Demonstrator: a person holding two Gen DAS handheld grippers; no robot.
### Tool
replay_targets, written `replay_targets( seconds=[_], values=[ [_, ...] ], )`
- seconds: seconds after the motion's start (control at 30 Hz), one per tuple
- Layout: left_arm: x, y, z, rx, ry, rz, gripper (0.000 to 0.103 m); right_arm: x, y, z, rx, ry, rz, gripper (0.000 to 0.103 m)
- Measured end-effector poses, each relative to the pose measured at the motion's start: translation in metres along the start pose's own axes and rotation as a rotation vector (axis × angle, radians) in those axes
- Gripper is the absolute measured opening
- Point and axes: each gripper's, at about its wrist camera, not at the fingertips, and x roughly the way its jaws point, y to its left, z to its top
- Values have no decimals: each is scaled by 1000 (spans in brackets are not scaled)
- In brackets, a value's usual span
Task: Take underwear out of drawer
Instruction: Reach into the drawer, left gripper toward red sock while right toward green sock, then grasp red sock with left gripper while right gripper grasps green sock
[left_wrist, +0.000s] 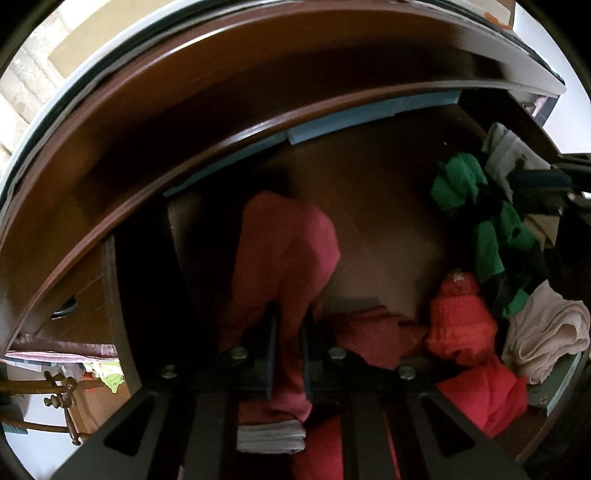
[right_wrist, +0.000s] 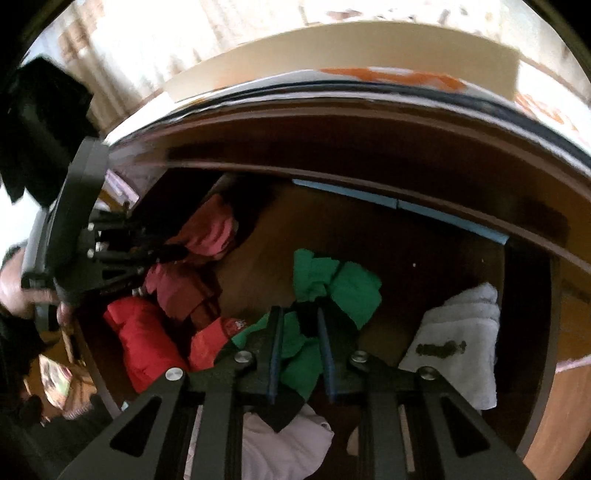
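The open wooden drawer (left_wrist: 388, 229) holds loose clothes. My left gripper (left_wrist: 288, 325) is shut on a dusty-red pair of underwear (left_wrist: 288, 251) with a grey waistband, held above the drawer floor; the gripper also shows in the right wrist view (right_wrist: 173, 253) at the left with the red cloth (right_wrist: 210, 229). My right gripper (right_wrist: 299, 325) is shut on a green and black garment (right_wrist: 343, 284), which shows at the right of the left wrist view (left_wrist: 461, 184).
Red clothes (left_wrist: 484, 398), an orange knitted piece (left_wrist: 461, 321) and a cream cloth (left_wrist: 546, 332) lie in the drawer. A white cloth (right_wrist: 461, 332) lies at the right. The dark dresser top (left_wrist: 258, 92) overhangs the drawer. A brass handle (left_wrist: 62, 391) is at the lower left.
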Motion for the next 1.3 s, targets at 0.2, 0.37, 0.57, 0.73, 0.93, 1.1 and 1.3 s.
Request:
replay_targets(
  seconds=[0.2, 0.37, 0.57, 0.73, 0.93, 1.1, 1.3],
  values=[
    [-3, 5, -11, -25, 1, -13, 8, 9, -8, 1, 74, 56, 0, 74],
    [3, 0, -14, -7, 12, 6, 22, 28, 1, -1, 36, 158, -4, 74],
    [9, 2, -12, -5, 46, 7, 40, 43, 1, -3, 56, 222, 19, 74],
    [17, -4, -11, 35, 80, 34, 44, 56, 6, -3, 40, 265, 23, 74],
    [23, 2, -8, 28, 89, 31, 47, 67, 11, -1, 18, 293, 47, 46],
    [20, 5, -10, 36, 59, 35, 21, 67, 18, 0, -28, 272, 34, 22],
    [5, 6, -10, 37, 3, 56, 17, 58, 20, 2, -53, 209, 29, 19]
  ],
)
